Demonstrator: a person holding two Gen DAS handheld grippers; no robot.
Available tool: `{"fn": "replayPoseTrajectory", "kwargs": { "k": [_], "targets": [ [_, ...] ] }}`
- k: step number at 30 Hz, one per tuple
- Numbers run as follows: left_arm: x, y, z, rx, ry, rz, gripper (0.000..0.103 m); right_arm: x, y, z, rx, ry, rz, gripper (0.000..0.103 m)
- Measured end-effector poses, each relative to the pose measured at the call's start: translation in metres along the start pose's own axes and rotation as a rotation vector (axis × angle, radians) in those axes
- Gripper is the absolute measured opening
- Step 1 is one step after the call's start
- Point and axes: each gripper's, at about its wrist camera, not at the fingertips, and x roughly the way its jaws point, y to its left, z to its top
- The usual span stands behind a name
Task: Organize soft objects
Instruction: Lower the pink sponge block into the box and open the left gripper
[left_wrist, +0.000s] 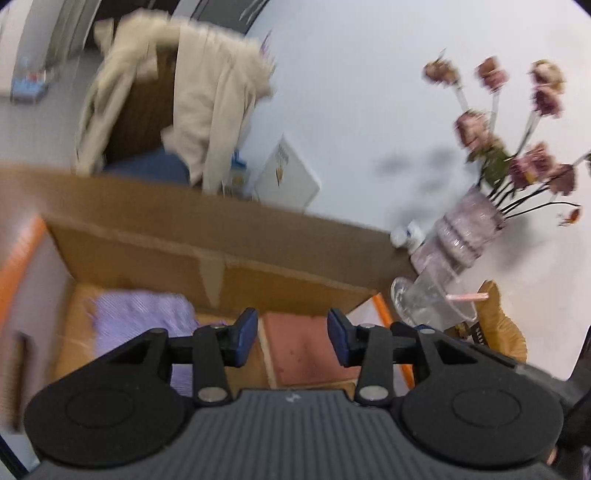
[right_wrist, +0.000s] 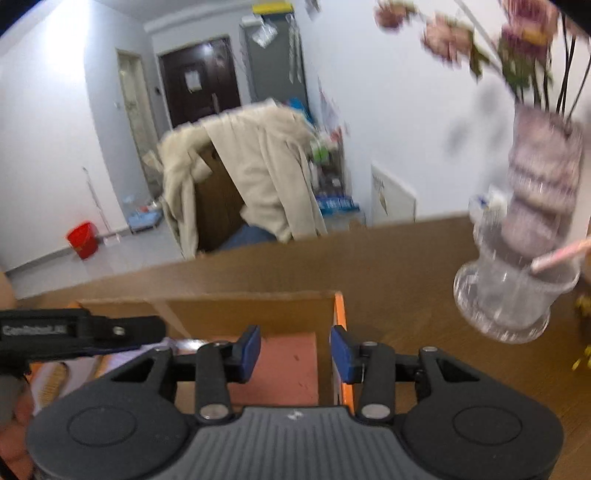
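**A:** Over the box (left_wrist: 207, 254), both of our tools hang tilted downward. Our left hand-held gripper (left_wrist: 291, 338) has its blue pads partly apart with nothing between them; below the gap lies the pink cloth (left_wrist: 306, 350), folded flat on the box floor.

**B:** Same on our right hand-held gripper (right_wrist: 294, 354): partly open, gripping nothing. We see that pink cloth (right_wrist: 288, 369) under it too, tucked against the right wall of the box (right_wrist: 258, 306). We judge it has been laid there so the folded pieces sit side by side.

**A:** That fits. A purple cloth (left_wrist: 144, 317) lies to the left of the pink one, also inside. Flat and folded, they leave room between them.

**B:** What can't we make out? Both views are smeared, so the weave and folds are vague.

**A:** Our own gripper bodies cover the near part of the box, so the near edges of both cloths are hidden. We cannot tell whether the pads touch the pink cloth or hover above it.

**B:** From the right view, the left gripper's black body crosses the frame and hides most of the purple cloth. A vase (right_wrist: 543, 184) of flowers and a glass (right_wrist: 513, 291) stand on the table (right_wrist: 406, 280) just right of the box; the vase top is cut off.

**A:** A coat (left_wrist: 207, 103) is draped over a chair beyond.
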Motion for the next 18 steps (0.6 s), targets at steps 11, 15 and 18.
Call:
{"fn": "replayPoseTrajectory", "kwargs": {
  "k": [11, 15, 18],
  "targets": [
    [-0.185, -0.066, -0.062, 0.278, -0.234, 0.120, 0.085, -0.175, 0.026, -0.015, -0.135, -0.209, 0.128, 0.067],
    [-0.242, -0.070, -0.122, 0.365, -0.344, 0.148, 0.100, -0.231, 0.036, -0.062, -0.151, -0.275, 0.188, 0.079],
    [-0.273, -0.059, -0.178, 0.398, -0.392, 0.165, 0.102, -0.261, 0.049, -0.106, -0.173, -0.299, 0.192, 0.080]
  ]
}}
